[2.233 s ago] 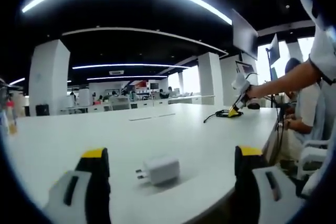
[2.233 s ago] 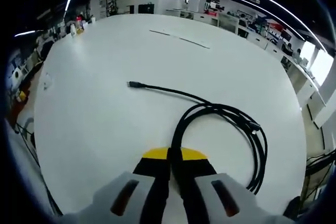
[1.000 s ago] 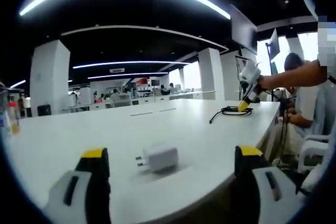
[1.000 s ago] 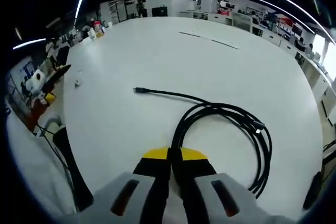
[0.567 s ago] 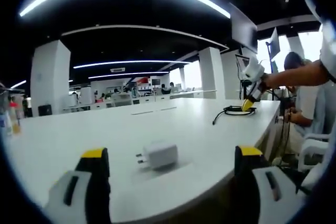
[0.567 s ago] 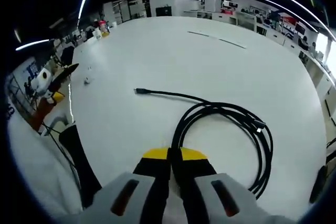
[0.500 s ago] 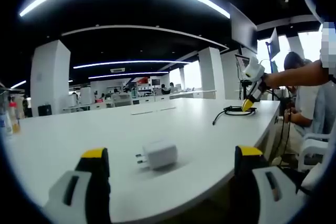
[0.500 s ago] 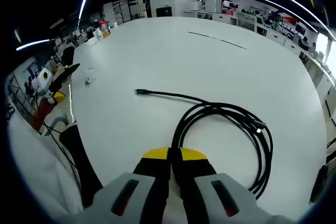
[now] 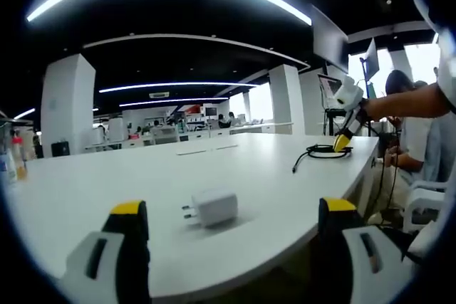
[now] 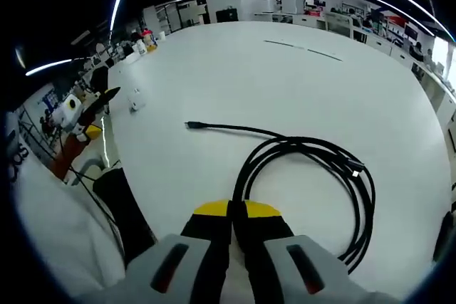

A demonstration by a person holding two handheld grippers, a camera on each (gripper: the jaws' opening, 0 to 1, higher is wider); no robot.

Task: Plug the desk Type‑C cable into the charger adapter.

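Note:
A white charger adapter (image 9: 211, 208) lies on the white table (image 9: 249, 169), prongs pointing left. It sits just ahead of my left gripper (image 9: 232, 206), whose yellow-tipped jaws stand open and wide apart. My right gripper (image 10: 234, 211) is shut on a coiled black cable (image 10: 313, 158). The cable's free plug end (image 10: 189, 125) rests on the table (image 10: 285, 76), pointing left. In the left gripper view the right gripper (image 9: 344, 139) holds the cable coil (image 9: 320, 150) near the table's far right edge. The charger (image 10: 134, 105) and left gripper (image 10: 100, 113) show small at far left.
Bottles (image 9: 8, 165) stand at the table's far left end, also seen as bottles (image 10: 146, 37). A seated person (image 9: 410, 154) and a white chair (image 9: 424, 211) are beyond the right edge. Monitors (image 9: 331, 44) hang above. A white sleeve (image 10: 50, 233) lies by the near edge.
In the left gripper view the right gripper and the cable coil have shifted right, toward the table edge. The right gripper view's camera has swung so the charger shows. Left jaws stay open.

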